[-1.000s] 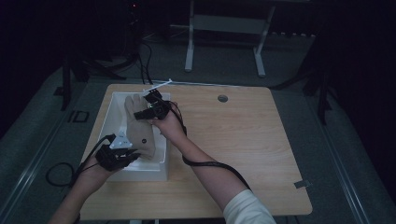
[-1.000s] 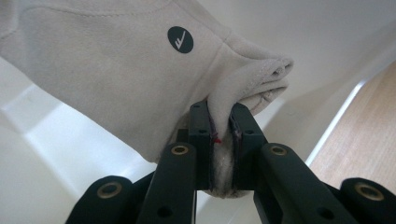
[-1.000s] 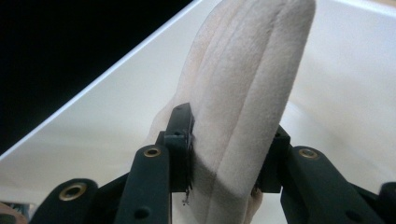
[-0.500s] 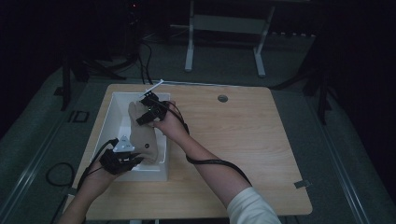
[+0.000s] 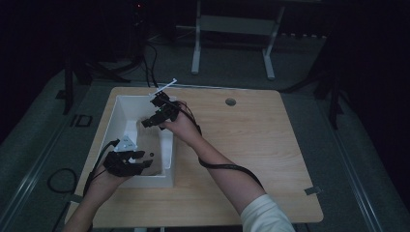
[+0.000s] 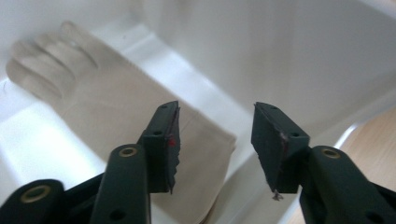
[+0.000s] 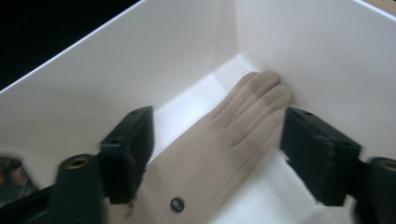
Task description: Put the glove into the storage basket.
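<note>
A beige glove [image 5: 153,141] lies flat in a white bin [image 5: 117,112] at the table's left. In the left gripper view the glove's [image 6: 116,107] cuff end lies just beyond my left gripper [image 6: 215,140]. That gripper [image 5: 145,162] is open at the bin's near end; its jaws have just been opening and pinch nothing. My right gripper [image 5: 147,122] hovers over the bin's far half. Its jaws have also just been opening, and they stand wide apart above the glove's [image 7: 224,140] fingers and a small dark button [image 7: 176,204]. The right gripper [image 7: 217,126] holds nothing.
The bin's white walls [image 7: 93,84] stand close around both grippers. Bare wooden table [image 5: 270,145] stretches to the right, with a round cable hole [image 5: 230,102] near its far edge. A black cable [image 5: 227,166] trails along the right forearm. A desk frame [image 5: 232,29] stands behind the table.
The glove, stretched between both grippers before, now rests lower in the bin. Both grippers have opened and let it go. The hands have hardly moved.
</note>
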`<state>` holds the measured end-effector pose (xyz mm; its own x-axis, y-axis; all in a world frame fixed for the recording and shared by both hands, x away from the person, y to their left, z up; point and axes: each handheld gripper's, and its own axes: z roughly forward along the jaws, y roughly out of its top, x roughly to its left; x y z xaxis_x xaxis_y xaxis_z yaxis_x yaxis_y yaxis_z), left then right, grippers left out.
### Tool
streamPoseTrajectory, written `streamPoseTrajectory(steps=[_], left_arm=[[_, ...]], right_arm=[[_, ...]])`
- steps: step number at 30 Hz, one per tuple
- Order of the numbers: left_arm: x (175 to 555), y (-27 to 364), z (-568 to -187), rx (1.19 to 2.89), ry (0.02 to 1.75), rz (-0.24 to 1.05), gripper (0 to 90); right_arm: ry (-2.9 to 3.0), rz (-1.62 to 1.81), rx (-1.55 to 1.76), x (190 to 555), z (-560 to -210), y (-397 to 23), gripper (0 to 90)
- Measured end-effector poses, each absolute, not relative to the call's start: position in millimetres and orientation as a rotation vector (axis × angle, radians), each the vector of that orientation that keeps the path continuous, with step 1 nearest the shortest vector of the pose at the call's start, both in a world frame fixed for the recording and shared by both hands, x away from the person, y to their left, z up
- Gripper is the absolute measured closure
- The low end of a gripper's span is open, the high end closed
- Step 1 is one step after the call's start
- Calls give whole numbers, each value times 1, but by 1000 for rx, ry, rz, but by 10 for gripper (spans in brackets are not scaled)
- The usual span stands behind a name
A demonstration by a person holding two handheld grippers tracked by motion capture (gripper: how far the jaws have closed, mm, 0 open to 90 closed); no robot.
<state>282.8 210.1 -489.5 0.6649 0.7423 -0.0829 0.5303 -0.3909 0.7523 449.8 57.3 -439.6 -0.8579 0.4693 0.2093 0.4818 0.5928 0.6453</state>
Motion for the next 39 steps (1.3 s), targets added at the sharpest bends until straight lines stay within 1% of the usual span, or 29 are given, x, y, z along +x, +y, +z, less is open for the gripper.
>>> streamPoseTrajectory(steps=[8, 12, 20, 22, 24, 25, 26, 27, 29, 30, 34, 39], left_arm=[[279, 203, -465, 2011, 948, 347, 511], [278, 194, -456, 2038, 903, 363, 511], [278, 179, -444, 2024, 860, 358, 511], [278, 166, -436, 2010, 810, 338, 488], [278, 163, -435, 2007, 797, 331, 415], [278, 156, -432, 2016, 786, 342, 383], [278, 156, -432, 2016, 786, 342, 364], [278, 152, -431, 2011, 777, 331, 364], [278, 149, -430, 2009, 774, 330, 316], [278, 140, -427, 2018, 738, 314, 257], [275, 123, -423, 2034, 691, 293, 157], [273, 103, -419, 2028, 651, 278, 151]], right_arm=[[-2754, -1246, -737, 438, -422, 30, 202], [-2773, -1281, -696, 431, -413, 16, 200], [-2798, -1314, -663, 420, -402, -10, 200], [-2805, -1331, -654, 415, -399, -24, 198], [-2808, -1332, -652, 414, -399, -29, 197], [-2808, -1341, -665, 412, -398, -39, 196], [-2808, -1341, -665, 412, -398, -39, 196], [-2811, -1345, -662, 412, -398, -42, 197], [-2819, -1347, -668, 411, -398, -48, 197], [-2832, -1352, -674, 409, -398, -62, 196], [-2841, -1359, -685, 405, -399, -79, 194], [-2845, -1355, -707, 400, -403, -100, 194]])
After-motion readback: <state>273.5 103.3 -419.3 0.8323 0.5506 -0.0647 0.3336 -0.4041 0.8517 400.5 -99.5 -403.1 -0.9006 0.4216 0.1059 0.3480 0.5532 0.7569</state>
